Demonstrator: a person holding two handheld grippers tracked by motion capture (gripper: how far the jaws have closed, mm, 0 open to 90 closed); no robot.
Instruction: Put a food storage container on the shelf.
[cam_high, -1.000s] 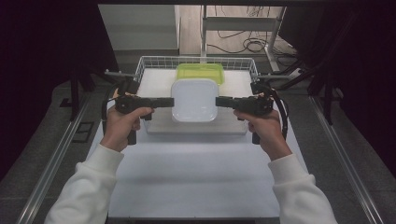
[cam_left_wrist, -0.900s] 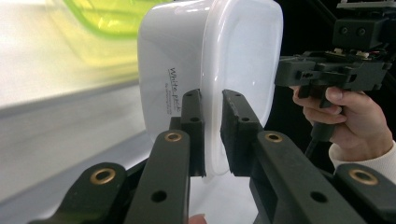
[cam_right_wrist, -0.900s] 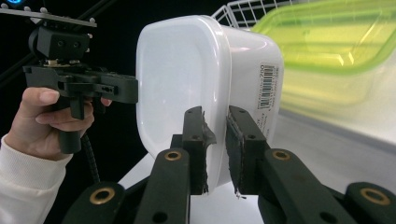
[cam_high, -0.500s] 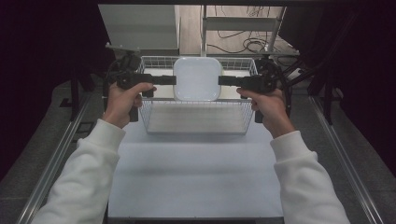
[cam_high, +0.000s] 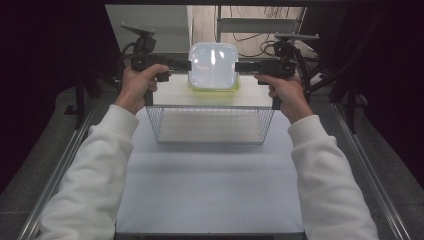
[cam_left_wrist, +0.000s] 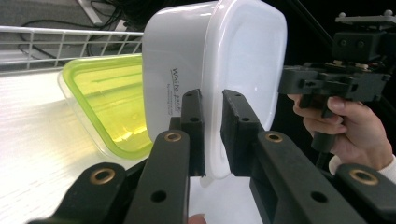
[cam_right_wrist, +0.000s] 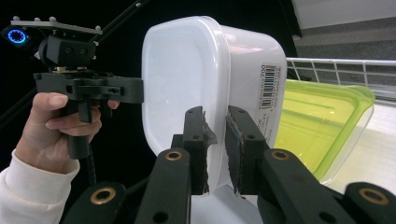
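So the white container (cam_high: 212, 66) has been carried up the frame: a second ago it was held low over the near part of the wire basket (cam_high: 215, 125), half a second ago over the basket's middle, and now it's at the upper centre of the high view, past the basket's far rim and right above the yellow-green container (cam_high: 214, 88) that's sitting on the desk (cam_high: 210, 190) behind it. The basket itself looks to have been left empty.

Grip hasn't been changed at all. The left claw (cam_left_wrist: 212, 135) is clamped on the lid rim at one side, pads pressed either side of the lip, and the right claw (cam_right_wrist: 215, 149) is clamped the same way on the opposite rim. In both gripper views the white container is seen hanging clear in the air, lid face turned sideways to the cameras, with the green one lower down and apart from it.

What that probably means: the white container has been lifted out of the basket and is being lined up over the green one, so a stack or a set-down beside it would be guessed as next. Nothing's been released yet, and the drop hasn't been started.
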